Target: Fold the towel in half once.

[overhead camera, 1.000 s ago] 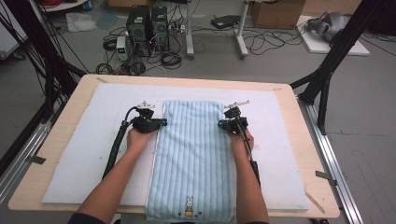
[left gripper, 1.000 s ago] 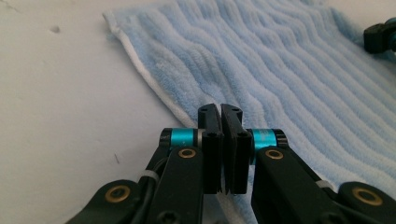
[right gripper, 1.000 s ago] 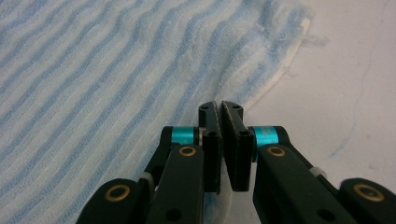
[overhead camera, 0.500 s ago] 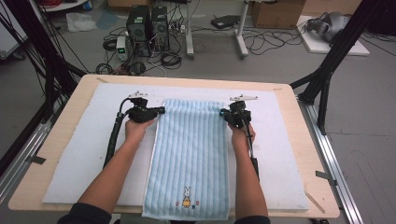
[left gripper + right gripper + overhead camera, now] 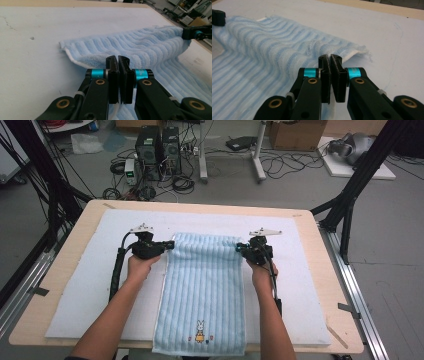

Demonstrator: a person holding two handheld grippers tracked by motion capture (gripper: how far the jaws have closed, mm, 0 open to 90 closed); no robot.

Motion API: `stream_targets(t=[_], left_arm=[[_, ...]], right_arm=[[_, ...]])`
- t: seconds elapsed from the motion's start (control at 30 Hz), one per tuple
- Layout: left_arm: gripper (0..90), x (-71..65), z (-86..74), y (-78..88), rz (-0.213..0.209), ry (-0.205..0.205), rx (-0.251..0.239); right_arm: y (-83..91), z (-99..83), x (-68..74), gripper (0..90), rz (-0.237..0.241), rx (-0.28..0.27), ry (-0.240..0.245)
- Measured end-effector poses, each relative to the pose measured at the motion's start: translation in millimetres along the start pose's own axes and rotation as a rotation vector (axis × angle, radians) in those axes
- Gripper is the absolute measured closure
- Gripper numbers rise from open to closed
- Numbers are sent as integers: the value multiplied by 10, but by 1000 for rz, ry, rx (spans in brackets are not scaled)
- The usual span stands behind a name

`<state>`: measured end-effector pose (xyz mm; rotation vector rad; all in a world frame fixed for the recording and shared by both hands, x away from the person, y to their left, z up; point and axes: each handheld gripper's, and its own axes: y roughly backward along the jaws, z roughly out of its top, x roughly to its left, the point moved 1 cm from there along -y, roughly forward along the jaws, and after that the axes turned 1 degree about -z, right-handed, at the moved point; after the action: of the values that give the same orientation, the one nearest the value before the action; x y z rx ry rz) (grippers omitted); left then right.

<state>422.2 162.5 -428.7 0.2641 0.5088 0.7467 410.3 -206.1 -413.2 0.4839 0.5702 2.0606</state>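
A light blue striped towel lies lengthwise on the white mat, its near end with a small bunny picture hanging over the table's front edge. My left gripper is shut on the towel's far left corner, and my right gripper is shut on the far right corner. In the left gripper view the jaws pinch the towel's edge, which rises toward the other gripper. The right gripper view has its jaws closed on the hem, with the towel ridged up between the two corners.
The mat covers most of the wooden table. Black frame legs stand at the table's far corners. Computers, cables and boxes lie on the floor beyond the far edge. Bare mat lies on both sides of the towel.
Both grippers have moved away from the person toward the far side, dragging the towel's far edge along. More of the towel now lies on the mat.
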Motion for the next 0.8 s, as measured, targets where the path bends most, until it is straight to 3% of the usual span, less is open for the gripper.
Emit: stream_targets(t=[0.5,0.8], left_arm=[[865,-322,-315,336,-53,-52,18],[862,-451,-620,516,-66,-40,31]], right_arm=[[422,-384,281,865,26,-13,29],[605,-661,460,864,44,-19,27]])
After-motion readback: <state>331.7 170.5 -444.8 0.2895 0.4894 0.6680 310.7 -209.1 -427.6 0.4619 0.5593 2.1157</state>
